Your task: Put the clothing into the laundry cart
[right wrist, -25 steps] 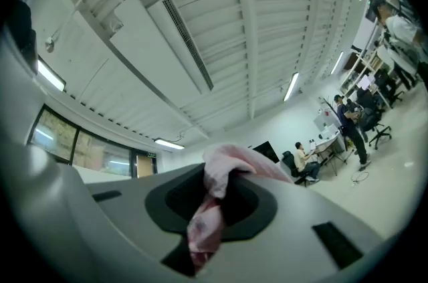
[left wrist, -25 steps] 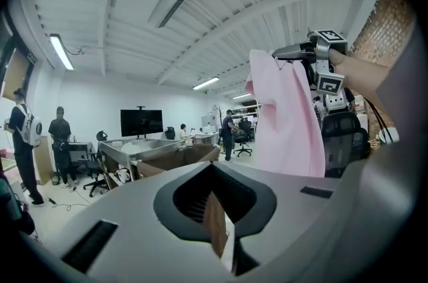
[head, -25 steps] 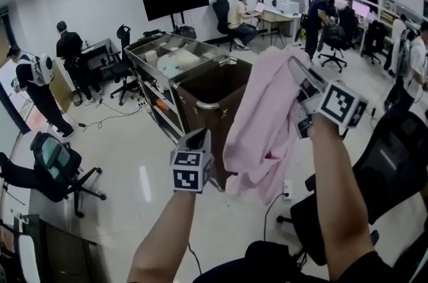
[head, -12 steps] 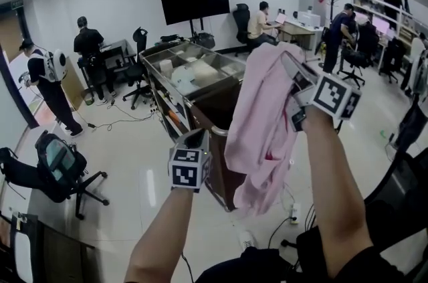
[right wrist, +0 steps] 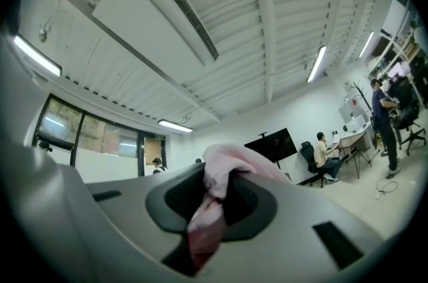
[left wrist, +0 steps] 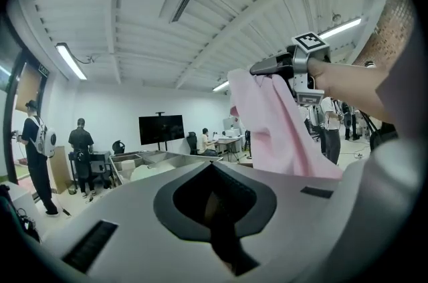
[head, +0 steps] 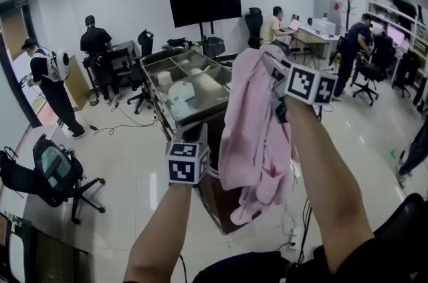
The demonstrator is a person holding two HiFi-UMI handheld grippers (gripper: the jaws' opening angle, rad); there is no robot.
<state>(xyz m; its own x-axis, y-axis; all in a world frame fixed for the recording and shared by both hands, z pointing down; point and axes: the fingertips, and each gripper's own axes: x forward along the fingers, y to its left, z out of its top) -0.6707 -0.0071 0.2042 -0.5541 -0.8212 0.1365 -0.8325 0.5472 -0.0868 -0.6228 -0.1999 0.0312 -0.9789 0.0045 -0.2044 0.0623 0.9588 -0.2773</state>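
Note:
A pink garment (head: 257, 121) hangs from my right gripper (head: 275, 71), which is raised and shut on the cloth's top edge. In the right gripper view a fold of the pink cloth (right wrist: 212, 208) is pinched between the jaws. The garment dangles in front of and partly over the laundry cart (head: 160, 108), a metal frame with a dark brown bag (head: 212, 184). White items lie in the cart's far compartments. My left gripper (head: 194, 136) sits lower left of the garment, near the cart's front edge, jaws together and empty. In the left gripper view the garment (left wrist: 281, 134) hangs to the right.
An office chair with a backpack (head: 57, 168) stands at the left. Two people (head: 50, 84) stand by the left wall, others sit at desks (head: 314, 34) far right. A black TV (head: 204, 3) stands behind the cart. Cables (head: 297, 221) lie on the floor by the cart.
The cart has come closer. My right gripper has carried the pink garment leftward over the cart's near end. The left gripper has stayed low beside it.

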